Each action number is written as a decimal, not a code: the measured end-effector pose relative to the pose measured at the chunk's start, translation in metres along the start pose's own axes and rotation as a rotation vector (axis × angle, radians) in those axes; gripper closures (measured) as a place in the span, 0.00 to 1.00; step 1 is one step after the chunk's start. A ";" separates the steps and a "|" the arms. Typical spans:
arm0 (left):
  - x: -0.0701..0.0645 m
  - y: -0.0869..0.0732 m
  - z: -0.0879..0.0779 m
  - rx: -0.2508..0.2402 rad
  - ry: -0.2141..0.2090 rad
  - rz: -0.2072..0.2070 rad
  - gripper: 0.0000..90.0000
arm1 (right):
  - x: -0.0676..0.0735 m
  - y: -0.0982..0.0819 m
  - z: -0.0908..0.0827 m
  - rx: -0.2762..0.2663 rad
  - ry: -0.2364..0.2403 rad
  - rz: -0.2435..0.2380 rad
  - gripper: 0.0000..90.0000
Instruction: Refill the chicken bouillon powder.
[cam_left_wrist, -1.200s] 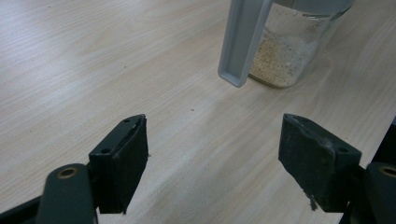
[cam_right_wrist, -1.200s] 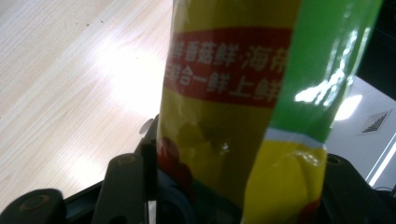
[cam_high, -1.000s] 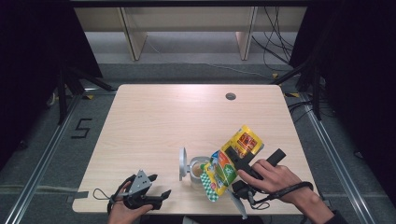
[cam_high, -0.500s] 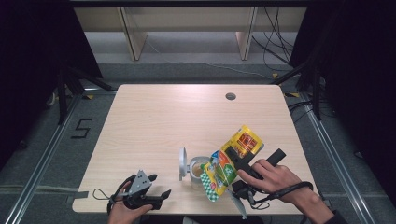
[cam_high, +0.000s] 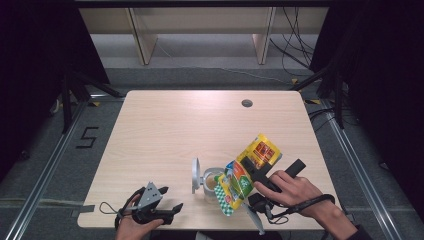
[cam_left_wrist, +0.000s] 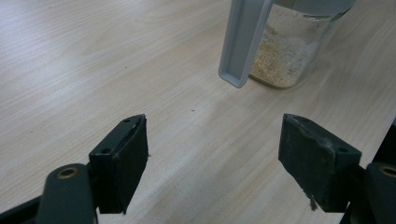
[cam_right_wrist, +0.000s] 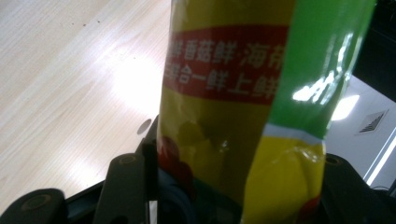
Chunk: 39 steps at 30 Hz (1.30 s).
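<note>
Change since a second ago: nothing has shifted; both hands, the pouch and the jar sit where they did in the earlier high views.
Pouch: a yellow-and-green seasoning pouch (cam_high: 248, 170) with a red band of Chinese print, tipped over toward 8 o'clock so its checked mouth end hangs at the rim of the jar.
Right hand-held gripper: the right hand-held gripper (cam_high: 260, 175) is clamped on the pouch across its middle; in the right gripper view the pouch (cam_right_wrist: 243, 116) stands pinched between the two black jaws.
Right hand: the person's right hand (cam_high: 287, 187) lies at about 5 o'clock on the table, a cable looped round the wrist.
Jar: a clear glass jar (cam_high: 212, 182) with a grey flip lid (cam_high: 195, 175) standing open on its 9 o'clock side, near the front edge of the table (cam_high: 175, 125). In the left gripper view the jar (cam_left_wrist: 289, 51) already holds a layer of pale beige granules at the bottom.
Left hand-held gripper: the left hand-held gripper (cam_high: 172, 207) rests at about 7 o'clock, jaws apart with nothing between them, aimed toward the jar and well apart from it.
Progress: I judge the pour is underway; some powder is in, the lid is open, and the pouch is tilted.
Left to do: empty or right the pouch, set it down, then close the lid.
</note>
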<state>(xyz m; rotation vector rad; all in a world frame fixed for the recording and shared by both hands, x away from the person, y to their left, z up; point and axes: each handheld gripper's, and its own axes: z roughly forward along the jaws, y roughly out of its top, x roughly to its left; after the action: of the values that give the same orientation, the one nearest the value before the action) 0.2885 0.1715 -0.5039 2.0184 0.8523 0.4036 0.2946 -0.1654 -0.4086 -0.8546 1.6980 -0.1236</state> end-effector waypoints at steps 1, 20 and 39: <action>0.000 0.000 0.000 0.002 -0.001 -0.001 0.27 | 0.000 0.000 0.000 -0.003 -0.002 -0.001 0.57; 0.000 0.000 0.001 0.008 -0.002 -0.005 0.27 | -0.001 -0.002 -0.001 -0.002 0.007 -0.011 0.58; 0.001 -0.001 0.001 0.006 0.005 -0.006 0.27 | -0.002 -0.002 -0.001 -0.011 -0.001 -0.002 0.58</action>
<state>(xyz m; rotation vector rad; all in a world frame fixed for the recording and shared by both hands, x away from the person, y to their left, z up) 0.2893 0.1718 -0.5051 2.0203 0.8635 0.4035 0.2946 -0.1665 -0.4058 -0.8645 1.6990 -0.1150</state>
